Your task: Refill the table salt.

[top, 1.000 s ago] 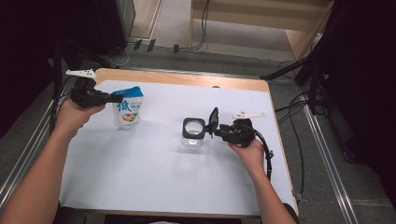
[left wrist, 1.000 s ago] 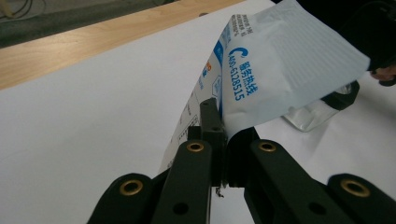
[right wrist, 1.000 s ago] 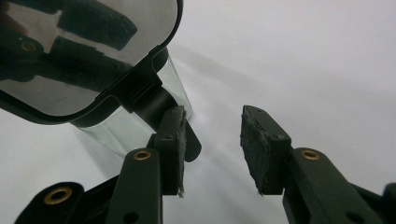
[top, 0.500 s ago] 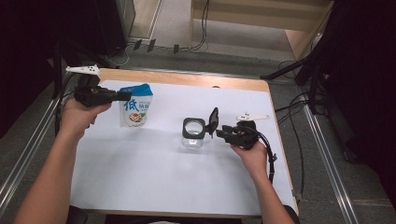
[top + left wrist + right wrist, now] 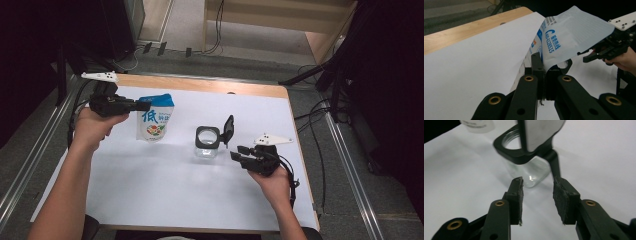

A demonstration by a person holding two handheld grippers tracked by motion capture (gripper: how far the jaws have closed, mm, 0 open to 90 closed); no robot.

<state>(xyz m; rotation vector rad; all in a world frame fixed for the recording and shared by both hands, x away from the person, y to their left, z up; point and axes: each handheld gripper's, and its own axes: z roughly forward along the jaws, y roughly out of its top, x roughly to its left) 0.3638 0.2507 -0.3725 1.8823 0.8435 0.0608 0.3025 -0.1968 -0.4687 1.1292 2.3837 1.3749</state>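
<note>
While my left gripper [image 5: 142,106] pinches the pouch [image 5: 155,119] aloft left of the jar [image 5: 207,145], my right gripper [image 5: 236,151] waits spread beside it; next, tip the pouch over the jar's mouth.

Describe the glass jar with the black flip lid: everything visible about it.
The jar is a small, clear, squarish container that looks like glass and looks empty. A black collar rings its round mouth, and a hinged black lid stands flipped open, upright on the side toward the right gripper. The jar stands upright on the white sheet, near the table's middle, right of the blue-and-white pouch. Nothing grips it: the right gripper's open jaws stop just short of it, apart from the glass.
</note>
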